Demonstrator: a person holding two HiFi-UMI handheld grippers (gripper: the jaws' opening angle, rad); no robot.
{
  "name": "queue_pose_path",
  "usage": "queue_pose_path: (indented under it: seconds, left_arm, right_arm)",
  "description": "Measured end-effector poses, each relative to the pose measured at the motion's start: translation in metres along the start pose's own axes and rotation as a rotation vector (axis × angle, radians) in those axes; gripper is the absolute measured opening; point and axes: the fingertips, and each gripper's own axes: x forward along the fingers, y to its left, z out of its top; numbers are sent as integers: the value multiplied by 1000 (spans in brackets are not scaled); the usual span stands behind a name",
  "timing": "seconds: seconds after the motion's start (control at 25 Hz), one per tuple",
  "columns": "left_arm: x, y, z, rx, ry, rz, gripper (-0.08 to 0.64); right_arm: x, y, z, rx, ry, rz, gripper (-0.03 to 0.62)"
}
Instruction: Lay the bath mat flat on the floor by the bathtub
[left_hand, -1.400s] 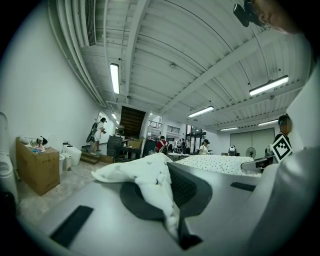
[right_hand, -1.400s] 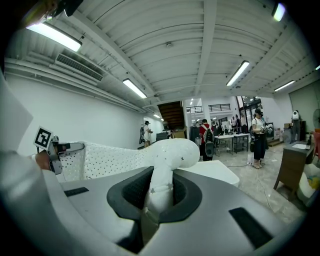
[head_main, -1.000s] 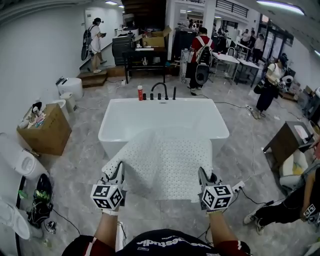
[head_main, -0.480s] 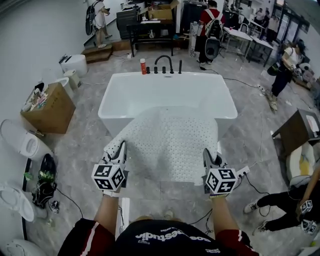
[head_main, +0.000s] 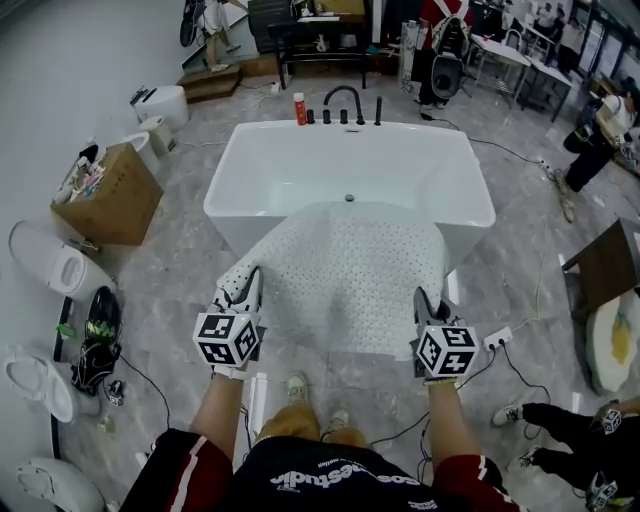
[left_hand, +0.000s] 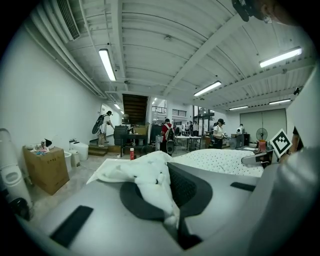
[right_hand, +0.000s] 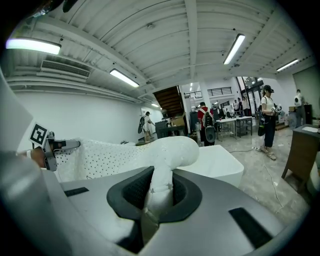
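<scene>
Bath mat (head_main: 345, 275): white, dotted with rows of small holes; spread as one sheet from the bathtub (head_main: 224, 195) toward the person, not lying flat on the floor (head_main: 170, 290).
Mat far edge: draped over the middle of the tub's near rim.
Mat near edge: held up off the floor by its two near corners.
Left gripper (head_main: 248, 288): clenched on the near-left corner. The left gripper view shows a bunched white fold of mat (left_hand: 150, 180) pinched between the closed jaws, with loose material spilling out to the left.
Right gripper (head_main: 423, 300): clamped on the near-right corner. The right gripper view shows a rolled strip of mat (right_hand: 165, 160) rising from between the closed jaws and curling over at the top.
Marker cubes: one on each gripper, facing the head camera.
Bathtub: white, rectangular, freestanding; a black faucet (head_main: 345, 98) and controls stand at its far rim, with a red bottle (head_main: 299, 108) just to their left.
Floor: grey, marble-patterned.
Person's shoes (head_main: 297, 386): on the floor below the mat's near edge, between the two grippers.
Left side: an open cardboard box (head_main: 112, 200) holding items, well apart from the tub; a toilet (head_main: 55, 270) nearer the wall.
Right side: a white power strip (head_main: 497, 338) with its cable, on the floor near the right gripper.
Background: several people stand among tables beyond the tub.
</scene>
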Motion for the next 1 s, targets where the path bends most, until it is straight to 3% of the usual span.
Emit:
queue_pose_path:
  seconds: [0.4,1.0]
  left_arm:
    - [47,21,-46,-6,58,17,20]
    - [100,54,-157,-40,179,0,21]
  right_arm:
    - [53,-28,-39,18,55,-52,43]
    - [114,-58,-134,65,157,-146,43]
